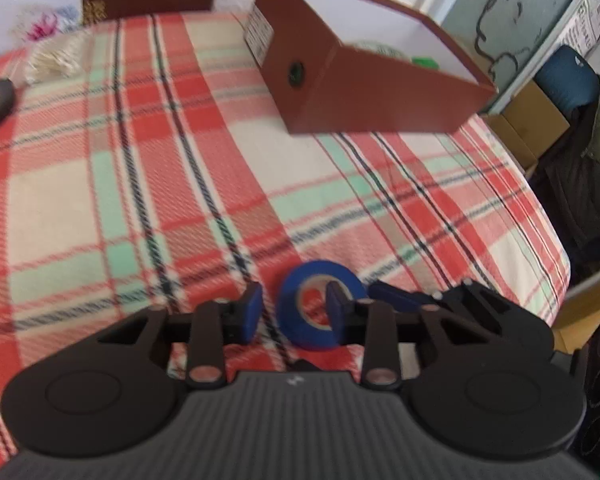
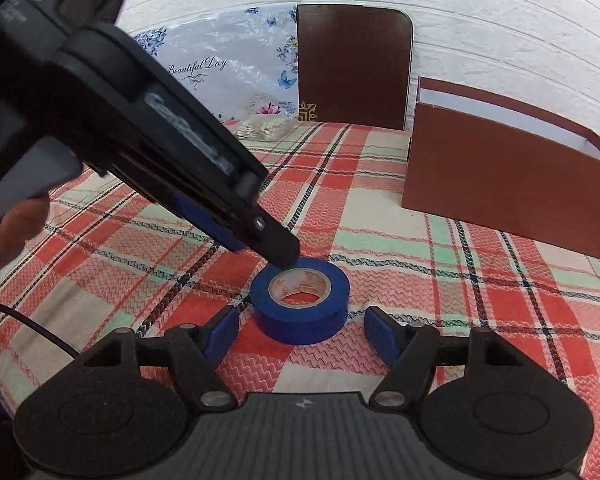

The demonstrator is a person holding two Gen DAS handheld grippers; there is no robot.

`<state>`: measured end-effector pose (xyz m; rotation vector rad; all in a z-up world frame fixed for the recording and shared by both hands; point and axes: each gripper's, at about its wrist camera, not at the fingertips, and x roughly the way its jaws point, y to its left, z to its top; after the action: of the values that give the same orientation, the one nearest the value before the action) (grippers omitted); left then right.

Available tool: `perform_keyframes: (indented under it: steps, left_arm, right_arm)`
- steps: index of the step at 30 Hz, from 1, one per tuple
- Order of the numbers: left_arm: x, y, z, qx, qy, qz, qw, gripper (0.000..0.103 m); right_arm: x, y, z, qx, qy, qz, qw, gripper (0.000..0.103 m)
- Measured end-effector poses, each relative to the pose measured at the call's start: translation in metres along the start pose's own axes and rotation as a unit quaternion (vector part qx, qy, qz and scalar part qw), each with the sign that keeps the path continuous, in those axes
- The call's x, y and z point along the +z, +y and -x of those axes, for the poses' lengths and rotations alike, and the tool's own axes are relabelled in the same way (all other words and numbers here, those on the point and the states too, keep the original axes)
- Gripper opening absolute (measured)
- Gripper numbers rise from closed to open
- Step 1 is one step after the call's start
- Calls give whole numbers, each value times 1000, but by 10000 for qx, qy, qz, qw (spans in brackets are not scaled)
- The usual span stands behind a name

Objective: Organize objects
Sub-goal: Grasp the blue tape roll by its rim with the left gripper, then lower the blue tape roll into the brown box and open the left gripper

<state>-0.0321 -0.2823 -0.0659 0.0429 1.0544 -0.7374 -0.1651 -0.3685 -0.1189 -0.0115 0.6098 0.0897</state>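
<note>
Tape (image 2: 300, 300): blue roll lying flat, hole up, on the plaid cloth (image 2: 420, 280); the landmark here.
Right gripper (image 2: 300, 334): just short of the tape, jaws apart, one either side, not touching; pitched gently down.
Left gripper (image 1: 294, 312): steeply down onto the tape; one finger in the hole, one outside, jaws narrowed across the wall; contact unclear.
Box (image 2: 508, 184): beyond the tape, rightward, open-topped.

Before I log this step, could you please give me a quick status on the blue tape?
Left gripper open, one finger in the core, no pinch seen. Right gripper open, flanking blue tape roll, flat on cloth. Both crowd it.
</note>
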Motion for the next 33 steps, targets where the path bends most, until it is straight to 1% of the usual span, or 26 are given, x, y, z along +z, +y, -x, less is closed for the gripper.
perform_keyframes:
  steps: [1, 2, 3, 4, 7, 8, 10, 14, 16, 18, 21, 25, 28, 33]
  left_arm:
    - [-3, -3, -3, 31, 115, -82, 9999, 32]
    - [-5, -7, -7, 122, 133, -205, 9996, 32]
    - [-7, -9, -11, 158, 147, -274, 9994, 29]
    - [-8, -7, -13, 142, 152, -239, 9995, 27]
    - [0, -4, -6, 100, 152, -19, 9998, 24]
    - [6, -9, 0, 93, 67, -56, 9999, 24]
    - [22, -24, 17, 97, -282, -345, 9990, 24]
    - [71, -55, 39, 120, -1039, -884, 9906, 24]
    - [100, -68, 38, 151, -1276, -1029, 9864, 24]
    - [127, -77, 34, 125, -1449, -1063, 9836, 24]
    - [156, -84, 19, 95, -1546, -1069, 9821, 24]
    - [180, -92, -5, 127, -1526, -1073, 9824, 24]
    - [188, -91, -23, 209, -1437, -1039, 9839, 24]
    - [189, -84, -46, 306, -1325, -914, 9865, 26]
  right_arm:
    - [1, -1, -1, 22, 0, 7, 10000, 68]
    - [2, -3, -3, 57, 12, -7, 10000, 68]
    - [2, -5, -5, 91, 31, -40, 9999, 61]
    - [3, -7, -7, 137, 37, -66, 9999, 59]
    - [5, -9, -3, 170, -137, -108, 9997, 58]
    - [7, -11, 1, 157, -310, -131, 9993, 58]
    - [16, -18, 13, 32, -770, -125, 9970, 58]
    - [55, -44, 22, -402, -1601, -74, 9863, 58]
    - [77, -60, 18, -632, -1848, -11, 9807, 58]
    - [94, -78, 10, -821, -2041, -21, 9755, 59]
    - [112, -106, -6, -972, -2106, -172, 9726, 58]
    - [120, -133, -31, -1030, -1959, -356, 9746, 58]
    - [119, -142, -50, -1083, -1797, -361, 9771, 58]
    - [113, -149, -72, -1135, -1524, -458, 9807, 59]
